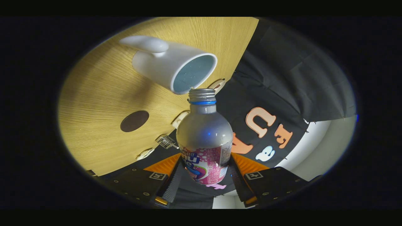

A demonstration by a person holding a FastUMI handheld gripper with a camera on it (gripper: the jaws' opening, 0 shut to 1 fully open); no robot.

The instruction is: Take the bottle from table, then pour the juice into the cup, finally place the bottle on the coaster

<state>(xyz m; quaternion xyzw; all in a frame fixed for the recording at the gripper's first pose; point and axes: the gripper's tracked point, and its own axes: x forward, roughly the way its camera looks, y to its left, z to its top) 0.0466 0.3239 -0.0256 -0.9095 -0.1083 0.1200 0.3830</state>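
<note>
**Bottle tipped toward the cup, held low on its label**

On the wooden desk (103,94), the dark round coaster (134,121) lies well apart from the white cup (169,61), whose mouth faces the view. Just beside the cup's rim is the open neck of the bottle (204,135), uncapped, with a blue ring below the thread. The hand-held gripper (204,175) is clamped on the bottle's labelled lower body, a finger pressing each side. The bottle looks smooth and probably slippery, likely stiff-walled and fairly light. A hold on the broad lower body suits it; squeezing harder may dent it or let it slide.
</note>
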